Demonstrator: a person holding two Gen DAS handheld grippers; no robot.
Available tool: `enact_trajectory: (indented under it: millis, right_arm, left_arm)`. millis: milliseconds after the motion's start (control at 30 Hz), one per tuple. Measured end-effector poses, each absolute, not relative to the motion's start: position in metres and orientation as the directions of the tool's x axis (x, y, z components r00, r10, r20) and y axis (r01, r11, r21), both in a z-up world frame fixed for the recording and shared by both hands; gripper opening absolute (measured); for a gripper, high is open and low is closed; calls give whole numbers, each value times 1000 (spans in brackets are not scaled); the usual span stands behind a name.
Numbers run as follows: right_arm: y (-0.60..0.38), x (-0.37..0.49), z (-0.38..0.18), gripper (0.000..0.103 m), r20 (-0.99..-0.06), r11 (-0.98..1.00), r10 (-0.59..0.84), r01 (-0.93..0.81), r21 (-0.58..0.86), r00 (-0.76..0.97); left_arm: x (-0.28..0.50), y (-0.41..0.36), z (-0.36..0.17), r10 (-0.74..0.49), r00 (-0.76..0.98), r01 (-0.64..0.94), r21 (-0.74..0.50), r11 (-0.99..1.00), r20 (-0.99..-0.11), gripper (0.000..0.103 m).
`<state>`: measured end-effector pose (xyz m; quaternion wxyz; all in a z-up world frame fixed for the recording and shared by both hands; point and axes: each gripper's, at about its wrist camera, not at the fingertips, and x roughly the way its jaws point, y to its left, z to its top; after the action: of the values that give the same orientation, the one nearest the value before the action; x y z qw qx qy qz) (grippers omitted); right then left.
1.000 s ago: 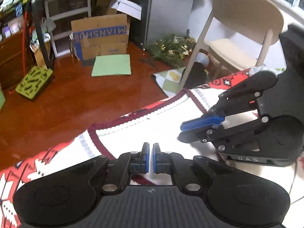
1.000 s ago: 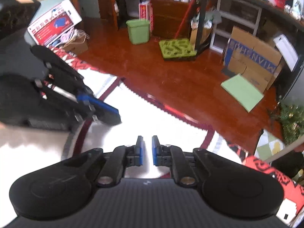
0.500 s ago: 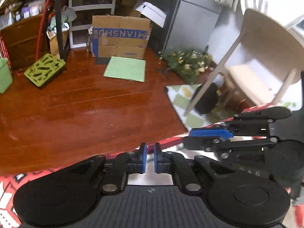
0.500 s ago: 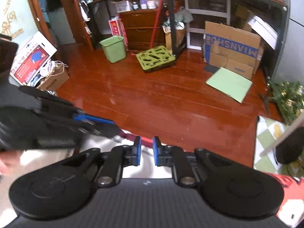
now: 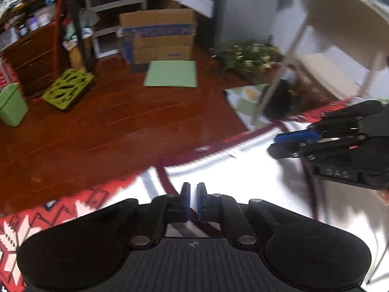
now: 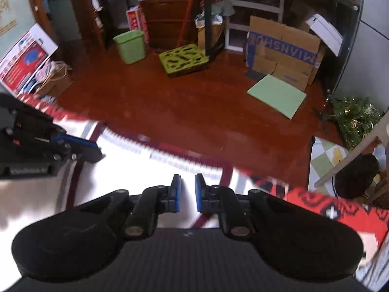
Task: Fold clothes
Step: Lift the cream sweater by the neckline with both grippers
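Observation:
A white knit sweater (image 5: 243, 170) with maroon trim and red patterned sleeves (image 5: 48, 219) lies spread under both grippers, blurred by motion. My left gripper (image 5: 192, 187) is shut, its blue pads pinching the fabric near the maroon trim. The right gripper (image 5: 277, 144) reaches in from the right over the same edge. In the right wrist view, my right gripper (image 6: 187, 180) holds the white sweater (image 6: 136, 170) in a narrow gap between its pads. The left gripper (image 6: 97, 149) enters there from the left. A red sleeve (image 6: 328, 206) trails to the right.
Beyond the sweater's edge lies a red-brown wooden floor (image 5: 97, 133). A pale chair (image 5: 340, 24) stands at the right over a checked mat (image 5: 245, 102). Further off are a cardboard box (image 5: 158, 39), a green sheet (image 5: 170, 74), a green crate (image 5: 68, 88) and a green bin (image 5: 11, 104).
Both views swung up toward the floor half a second ago, then back onto the sweater. Its edge moved with the grippers and is now blurred. The right pads stand slightly wider apart.

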<state>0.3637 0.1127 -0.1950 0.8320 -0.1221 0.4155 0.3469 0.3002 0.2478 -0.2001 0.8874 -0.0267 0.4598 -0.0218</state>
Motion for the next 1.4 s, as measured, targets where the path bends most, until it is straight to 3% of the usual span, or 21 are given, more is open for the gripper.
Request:
enact_trajectory:
  millis: [200, 467, 633, 733, 1033, 1100, 1200, 1300, 1400]
  right_arm:
    - [126, 372, -186, 15, -757, 747, 492, -656, 112, 430]
    - [121, 291, -178, 12, -786, 599, 531, -796, 84, 317]
    - [126, 263, -188, 12, -784, 566, 534, -823, 52, 317]
    - [137, 271, -191, 8, -777, 583, 528, -811, 38, 343]
    - [165, 342, -205, 6, -757, 682, 503, -730, 50, 418]
    - [167, 353, -202, 13, -760, 703, 493, -708, 60, 425]
    - [163, 364, -192, 13, -760, 739, 483, -668, 86, 436]
    - [138, 361, -169, 13, -735, 742, 518, -657, 133, 437]
    - [96, 337, -152, 13, -744, 738, 503, -667, 104, 441]
  left_arm:
    - [314, 260, -197, -69, 605, -67, -138, 988, -793, 7]
    - [253, 239, -185, -159, 569, 69, -146, 987, -807, 6]
    - [233, 211, -197, -133, 592, 106, -86, 991, -795, 6]
    - [243, 211, -200, -127, 605, 74, -104, 992, -786, 0]
    - [306, 239, -204, -75, 634, 8, -90, 996, -770, 2]
    - [316, 246, -202, -73, 625, -18, -108, 994, -777, 2]
    - [321, 257, -194, -87, 622, -51, -151, 987, -778, 4]
    - [305, 272, -179, -145, 633, -55, -231, 971, -760, 4]
    - [265, 279, -168, -166, 623, -29, -235, 972, -765, 4]
